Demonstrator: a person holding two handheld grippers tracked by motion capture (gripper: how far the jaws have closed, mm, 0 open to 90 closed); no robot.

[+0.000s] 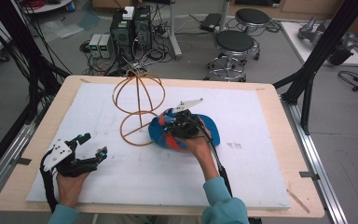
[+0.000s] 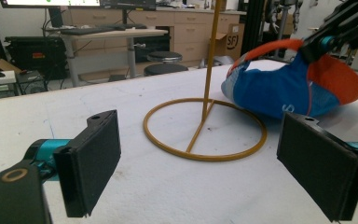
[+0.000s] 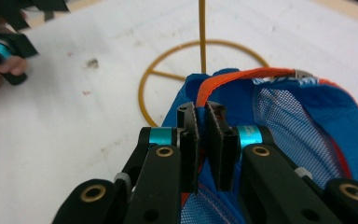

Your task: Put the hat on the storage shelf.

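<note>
A blue and orange mesh cap (image 1: pixel 205 131) lies on the white board just right of a gold wire stand (image 1: pixel 137 105) with a round base and a domed top. My right gripper (image 1: pixel 176 122) is shut on the cap's rim; in the right gripper view its jaws pinch the blue fabric (image 3: pixel 203 140) beside the orange strap (image 3: pixel 242 74). My left gripper (image 1: pixel 93 147) rests open at the board's near left, nothing between its pads (image 2: pixel 93 163). In the left gripper view the stand's ring base (image 2: pixel 205 128) and the cap (image 2: pixel 279 91) lie ahead.
The white board (image 1: pixel 261 112) covers a wooden table (image 1: pixel 289 154). Beyond the far edge stand two stools (image 1: pixel 234 44), computer towers (image 1: pixel 130 25) and tangled cables. Black frame posts (image 1: pixel 324 39) rise at both sides of the table.
</note>
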